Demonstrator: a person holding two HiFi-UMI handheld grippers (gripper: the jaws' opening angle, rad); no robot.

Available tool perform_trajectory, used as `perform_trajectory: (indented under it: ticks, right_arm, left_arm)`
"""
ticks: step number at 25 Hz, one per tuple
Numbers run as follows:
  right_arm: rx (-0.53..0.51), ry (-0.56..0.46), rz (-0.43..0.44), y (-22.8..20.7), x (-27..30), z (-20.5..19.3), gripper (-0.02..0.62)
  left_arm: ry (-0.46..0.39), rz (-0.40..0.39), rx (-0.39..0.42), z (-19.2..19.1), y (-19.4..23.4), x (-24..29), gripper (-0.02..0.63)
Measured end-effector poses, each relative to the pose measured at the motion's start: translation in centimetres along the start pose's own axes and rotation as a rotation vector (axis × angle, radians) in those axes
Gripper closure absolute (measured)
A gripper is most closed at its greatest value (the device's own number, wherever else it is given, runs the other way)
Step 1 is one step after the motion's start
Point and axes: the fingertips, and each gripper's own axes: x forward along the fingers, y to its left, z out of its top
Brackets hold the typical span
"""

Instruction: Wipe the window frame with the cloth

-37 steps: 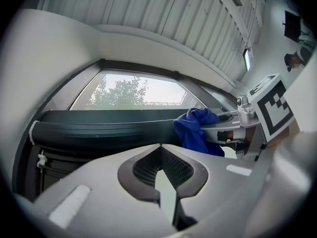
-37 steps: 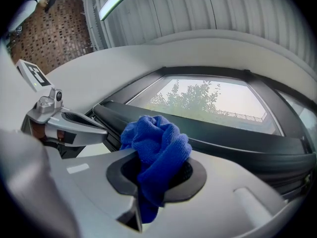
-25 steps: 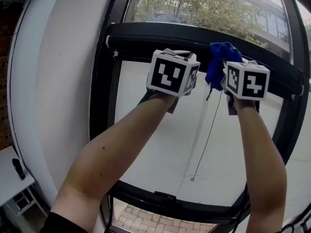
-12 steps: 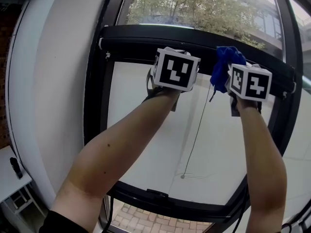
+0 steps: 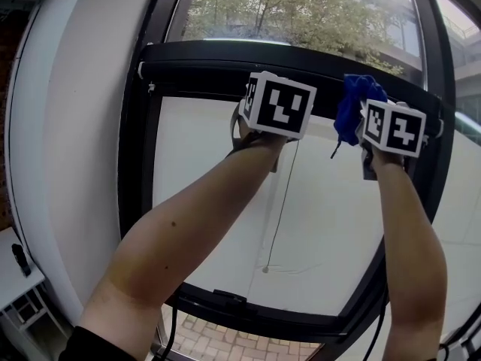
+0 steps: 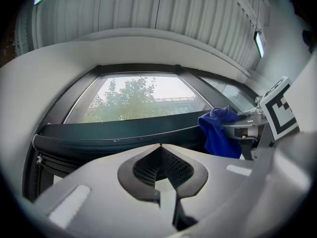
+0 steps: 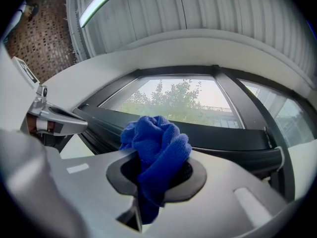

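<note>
forearms: left forearm (image 5: 180, 232) and right forearm (image 5: 406, 239), both bare, raised up towards the window. left gripper (image 6: 161, 155): jaws pressed together, tips meeting, nothing between them; its marker cube (image 5: 278, 105) sits in front of the upper crossbar. right gripper (image 7: 158, 168): jaws clenched on the cloth (image 7: 157, 140); its marker cube (image 5: 392, 128) is to the right of the other and slightly lower. cloth: blue, bunched, one wad standing out past the jaws and a tail hanging below them; in the head view it shows just above and left of the right cube, over the crossbar; contact with the bar cannot be told. window frame (image 5: 203, 62): black, with a thick horizontal crossbar at gripper height, uprights at both sides and a lower rail. pale panel (image 5: 218, 201): fills the frame below the crossbar. cord (image 5: 279, 201): thin, hanging down in front of the panel, with a small end piece. bench (image 5: 11, 277): white, at lower left, carrying a small dark item. trees (image 5: 301, 10): green, beyond the upper glass.
</note>
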Motion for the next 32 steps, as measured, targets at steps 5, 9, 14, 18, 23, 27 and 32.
perform_trajectory:
  ticks: [5,9,14,18,23,27,32]
  right_arm:
    - [0.001,-0.008,-0.014,-2.8,-0.5,0.0,0.518]
    - [-0.011,-0.006,-0.021,-4.5,-1.2,-0.3,0.518]
    - [-0.022,-0.008,-0.026,-6.5,-1.9,-0.7,0.518]
    - [-0.024,-0.008,-0.026,-7.9,-2.3,-0.8,0.518]
    - [-0.021,-0.015,-0.029,-9.2,-2.7,-1.0,0.517]
    - [-0.022,-0.014,-0.039,-10.6,-3.3,-1.5,0.517]
    - [-0.027,0.002,-0.067,-13.0,-3.8,-2.0,0.518]
  left_arm:
    - [0.011,0.004,-0.010,0.5,-2.0,0.7,0.615]
    - [0.015,-0.018,-0.041,0.7,-4.2,0.9,0.615]
    - [-0.005,-0.033,-0.022,0.6,-6.5,1.1,0.615]
    - [-0.013,-0.051,-0.025,0.6,-8.2,1.4,0.614]
    - [-0.004,-0.039,-0.037,0.6,-9.1,1.6,0.614]
    - [-0.003,-0.057,-0.040,0.3,-10.4,1.6,0.615]
    - [-0.003,-0.081,-0.045,0.3,-12.0,2.2,0.614]
